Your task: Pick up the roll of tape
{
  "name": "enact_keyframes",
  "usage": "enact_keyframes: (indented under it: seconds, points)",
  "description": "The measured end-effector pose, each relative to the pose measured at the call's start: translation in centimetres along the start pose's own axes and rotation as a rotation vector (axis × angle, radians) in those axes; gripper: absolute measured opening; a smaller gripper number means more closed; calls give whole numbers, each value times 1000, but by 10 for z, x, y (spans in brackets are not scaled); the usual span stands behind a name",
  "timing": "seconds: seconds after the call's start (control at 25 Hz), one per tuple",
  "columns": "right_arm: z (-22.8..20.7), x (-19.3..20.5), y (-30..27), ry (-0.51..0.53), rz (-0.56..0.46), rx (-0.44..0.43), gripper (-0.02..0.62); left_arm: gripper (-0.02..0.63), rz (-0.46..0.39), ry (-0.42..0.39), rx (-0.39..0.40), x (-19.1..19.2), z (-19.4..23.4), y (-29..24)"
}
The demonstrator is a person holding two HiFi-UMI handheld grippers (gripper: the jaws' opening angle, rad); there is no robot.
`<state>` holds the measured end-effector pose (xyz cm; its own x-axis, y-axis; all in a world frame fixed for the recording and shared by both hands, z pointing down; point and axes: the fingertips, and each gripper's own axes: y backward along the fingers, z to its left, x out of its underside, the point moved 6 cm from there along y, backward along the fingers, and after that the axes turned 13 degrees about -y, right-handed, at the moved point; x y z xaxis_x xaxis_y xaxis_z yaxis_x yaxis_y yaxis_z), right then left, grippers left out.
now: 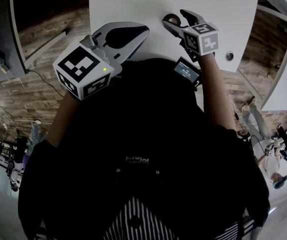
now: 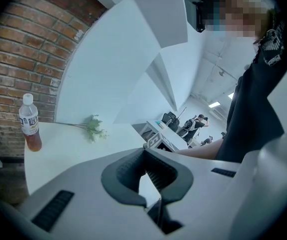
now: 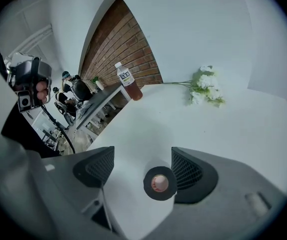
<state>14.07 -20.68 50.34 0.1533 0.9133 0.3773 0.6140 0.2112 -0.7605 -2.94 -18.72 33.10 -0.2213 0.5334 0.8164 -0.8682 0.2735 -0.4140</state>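
Right tongs point(image 3: 141, 171) wide apart, angled down at white counter point(image 3: 243, 129), straddling roll of tape point(image 3: 159, 183). Roll lies flat, close by one pad, other pad well clear: no grip yet. Judged: spread set to clear roll before closing. Left tongs point(image 2: 146, 176) closed, empty, held aside. Only right gripper view shows roll between pads; head view half hides it. Bottle point(image 3: 128, 81) and flower sprig point(image 3: 206, 91) well beyond.
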Motion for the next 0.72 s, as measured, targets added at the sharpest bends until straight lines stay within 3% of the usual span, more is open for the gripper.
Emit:
enact_keyframes:
  seconds: [0.72]
  points:
    - [-18, 43, -55, 46, 158, 113, 424, 5, 9, 26, -43, 18, 7, 22]
